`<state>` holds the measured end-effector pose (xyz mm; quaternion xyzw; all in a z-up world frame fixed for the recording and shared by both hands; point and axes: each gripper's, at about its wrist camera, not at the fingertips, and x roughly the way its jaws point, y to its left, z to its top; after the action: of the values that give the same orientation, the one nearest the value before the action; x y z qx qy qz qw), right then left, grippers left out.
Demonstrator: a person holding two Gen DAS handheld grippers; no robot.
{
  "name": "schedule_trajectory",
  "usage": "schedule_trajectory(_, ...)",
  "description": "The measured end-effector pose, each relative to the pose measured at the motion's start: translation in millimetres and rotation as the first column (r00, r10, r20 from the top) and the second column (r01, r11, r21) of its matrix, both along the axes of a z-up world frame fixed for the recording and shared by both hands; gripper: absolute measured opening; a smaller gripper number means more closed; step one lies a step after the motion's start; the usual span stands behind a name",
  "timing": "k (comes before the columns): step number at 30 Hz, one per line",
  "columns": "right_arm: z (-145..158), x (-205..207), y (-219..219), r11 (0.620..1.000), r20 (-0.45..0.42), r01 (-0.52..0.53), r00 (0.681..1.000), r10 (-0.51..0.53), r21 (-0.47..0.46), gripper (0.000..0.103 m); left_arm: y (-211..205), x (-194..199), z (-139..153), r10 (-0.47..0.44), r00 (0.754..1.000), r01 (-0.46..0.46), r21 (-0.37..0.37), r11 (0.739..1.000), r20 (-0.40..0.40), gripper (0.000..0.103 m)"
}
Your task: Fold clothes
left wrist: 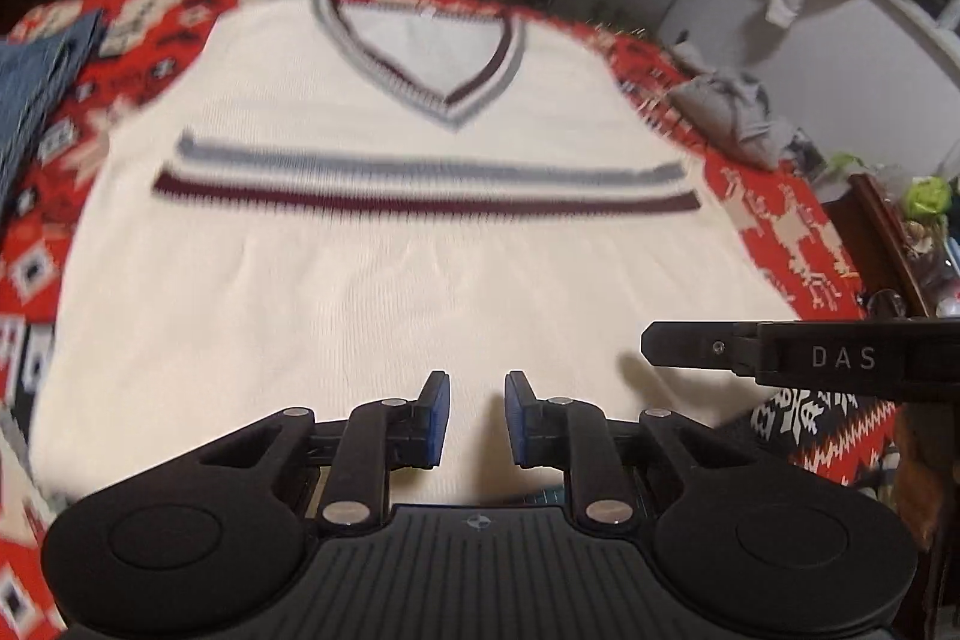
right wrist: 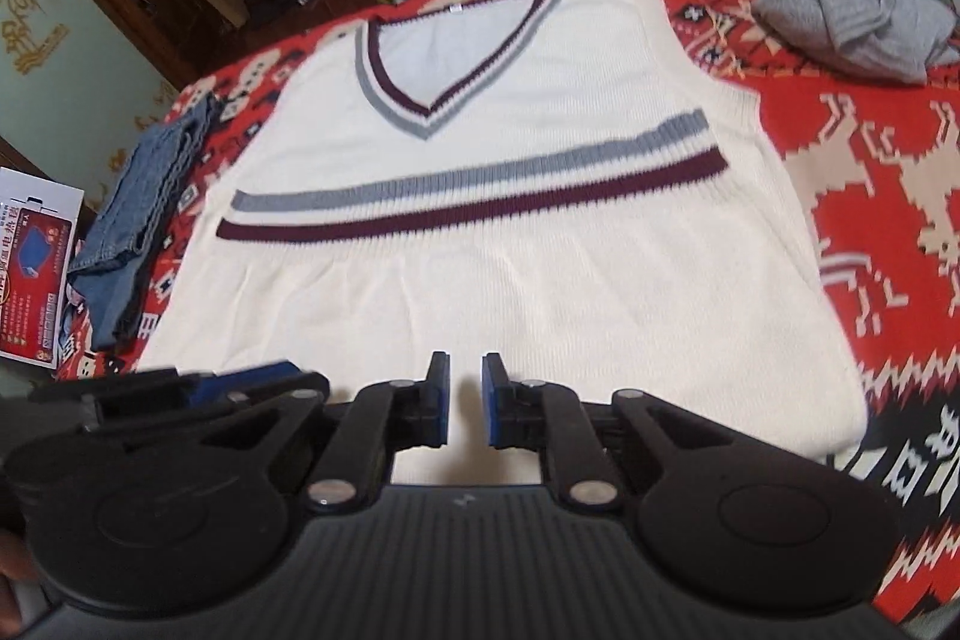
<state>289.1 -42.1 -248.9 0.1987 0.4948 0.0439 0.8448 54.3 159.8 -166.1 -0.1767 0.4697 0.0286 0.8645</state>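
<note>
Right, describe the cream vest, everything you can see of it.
The cream vest is a sleeveless knit with a V-neck trimmed in grey and maroon bands, and a grey stripe above a maroon stripe across the chest. It lies flat and unfolded, front up, neck away from the cameras, on the red patterned blanket, with only slight ripples below the stripes. A small label shows inside the neck. Both the left gripper and the right gripper sit at its near hem, jaws apart, gripping nothing.
</note>
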Motion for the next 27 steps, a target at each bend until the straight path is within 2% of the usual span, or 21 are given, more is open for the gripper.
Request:
schedule_trajectory(7,-21.3,-6.9,10.1,0.999,-0.114,-0.035,0.993,0.033,-0.015,0.009,-12.8,-2.0,-3.8,0.047,0.995,-0.045,0.021,0.999,-0.090,0.011)
schedule_trajectory(11,-18.1,-13.1,13.3,0.999,-0.122,-0.039,0.992,0.035,-0.027,0.008,-9.4,-4.5,0.3,0.099,0.986,-0.099,0.006,0.995,-0.135,0.009)
schedule_trajectory(18,8.4,-20.0,-0.7,1.000,-0.054,0.007,0.999,-0.006,0.021,0.009,-12.1,-15.0,32.4,0.151,0.985,-0.153,-0.019,0.988,-0.088,0.010)
schedule_trajectory(20,12.7,-20.9,-5.0,0.999,-0.037,0.024,0.999,-0.023,0.027,0.013,-10.0,-16.4,41.0,0.167,0.983,-0.169,-0.033,0.985,-0.075,0.019)
schedule_trajectory(23,15.8,-21.3,-12.1,0.998,-0.020,0.056,0.998,-0.055,0.032,0.014,-5.5,-18.7,54.4,0.196,0.979,-0.198,-0.034,0.980,-0.048,0.034)
schedule_trajectory(27,17.4,-27.1,-15.3,0.998,0.007,0.044,0.999,-0.044,0.040,0.023,0.5,-21.5,69.3,0.228,0.974,-0.228,-0.023,0.973,-0.016,0.036)
